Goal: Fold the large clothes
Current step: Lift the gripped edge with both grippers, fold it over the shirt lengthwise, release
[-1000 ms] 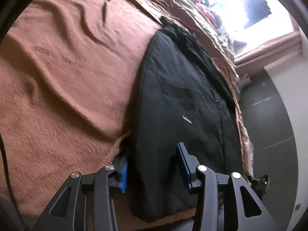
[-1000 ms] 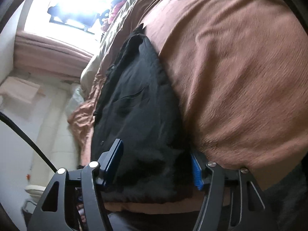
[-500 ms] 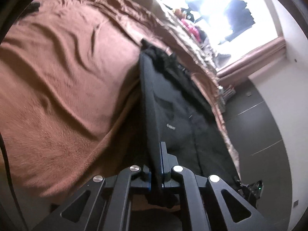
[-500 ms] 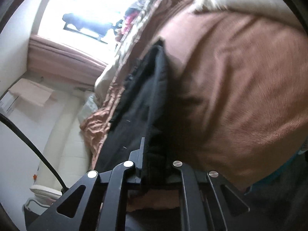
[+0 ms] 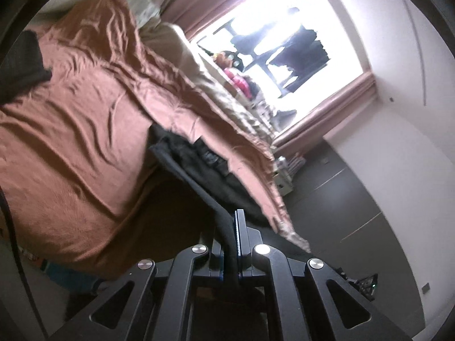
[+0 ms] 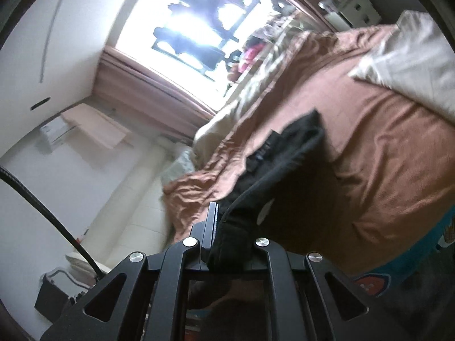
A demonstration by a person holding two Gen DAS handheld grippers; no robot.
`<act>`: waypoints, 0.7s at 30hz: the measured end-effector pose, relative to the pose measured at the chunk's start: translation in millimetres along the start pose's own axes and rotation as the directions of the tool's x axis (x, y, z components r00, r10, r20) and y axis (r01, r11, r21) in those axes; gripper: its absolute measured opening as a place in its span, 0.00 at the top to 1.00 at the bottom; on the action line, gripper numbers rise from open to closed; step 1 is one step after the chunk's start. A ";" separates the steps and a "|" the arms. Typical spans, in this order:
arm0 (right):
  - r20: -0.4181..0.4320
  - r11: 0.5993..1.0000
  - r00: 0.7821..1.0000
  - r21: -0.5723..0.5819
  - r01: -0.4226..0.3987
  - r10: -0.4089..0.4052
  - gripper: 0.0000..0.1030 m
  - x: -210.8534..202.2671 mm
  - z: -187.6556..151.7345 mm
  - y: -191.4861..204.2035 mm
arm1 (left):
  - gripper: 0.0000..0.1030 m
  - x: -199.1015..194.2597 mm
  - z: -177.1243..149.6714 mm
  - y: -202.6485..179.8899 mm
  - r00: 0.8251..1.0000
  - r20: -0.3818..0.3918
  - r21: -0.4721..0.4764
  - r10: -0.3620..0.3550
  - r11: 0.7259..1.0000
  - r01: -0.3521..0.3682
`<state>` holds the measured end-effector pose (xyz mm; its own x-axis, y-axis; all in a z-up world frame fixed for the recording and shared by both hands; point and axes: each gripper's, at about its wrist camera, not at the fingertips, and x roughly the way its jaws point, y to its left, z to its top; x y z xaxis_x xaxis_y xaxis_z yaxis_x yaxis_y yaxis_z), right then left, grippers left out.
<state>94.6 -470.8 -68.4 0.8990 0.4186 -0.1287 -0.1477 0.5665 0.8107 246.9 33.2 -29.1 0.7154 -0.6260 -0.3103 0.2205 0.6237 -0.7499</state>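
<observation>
A large black jacket (image 5: 196, 167) lies on a bed with a rust-brown blanket (image 5: 79, 119). My left gripper (image 5: 234, 227) is shut on the jacket's near edge and holds it raised above the bed, so the cloth slopes down to the far end. In the right wrist view the jacket (image 6: 284, 153) also rises off the blanket (image 6: 384, 156). My right gripper (image 6: 224, 221) is shut on its near edge, with bunched black cloth between the jaws. The jacket's underside casts a dark shadow on the blanket.
A bright window (image 5: 273, 42) with pink curtains is beyond the bed. Heaped bedding and clothes (image 5: 241, 85) line the far side. A white pillow (image 6: 406, 62) lies at the bed's head. A dark cloth (image 5: 22, 65) lies at the blanket's left edge. A cable (image 6: 48, 216) hangs at left.
Both grippers closed on the jacket's near edge and lifted it off the bed. The views have tilted up toward the window and walls.
</observation>
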 end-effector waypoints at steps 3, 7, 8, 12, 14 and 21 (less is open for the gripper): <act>0.024 0.999 0.999 -0.025 -0.035 0.036 0.93 -19.3 -5.3 10.7 | 0.95 -33.7 0.4 -18.1 0.998 0.044 0.020 -0.041 0.999 0.040; 0.051 0.995 0.995 -0.062 -0.079 0.083 0.93 -38.1 -9.9 16.6 | 0.95 -66.1 -0.9 -38.0 0.993 0.091 0.055 -0.071 0.996 0.066; 0.058 0.993 0.993 -0.072 -0.095 0.099 0.93 -46.3 -10.5 22.2 | 0.95 -72.5 -1.7 -42.4 0.992 0.100 0.063 -0.073 0.996 0.067; 0.070 0.986 0.988 -0.107 -0.130 0.138 0.93 -56.3 -15.8 24.9 | 0.95 -97.5 -4.8 -57.6 0.985 0.137 0.087 -0.102 0.992 0.091; 0.072 0.984 0.987 -0.116 -0.137 0.146 0.93 -49.2 -16.7 15.4 | 0.95 -103.4 -5.5 -61.5 0.984 0.146 0.093 -0.107 0.991 0.094; 0.085 0.989 0.991 -0.109 -0.096 0.106 0.93 -38.6 -12.3 -3.4 | 0.95 -97.6 -2.0 -65.2 0.986 0.151 0.109 -0.065 0.993 0.049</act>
<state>55.3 -480.1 -73.2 0.9101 0.4143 0.0067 -0.2777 0.5977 0.7521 161.3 52.7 48.8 0.7916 -0.5871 -0.1691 0.3259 0.6398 -0.6960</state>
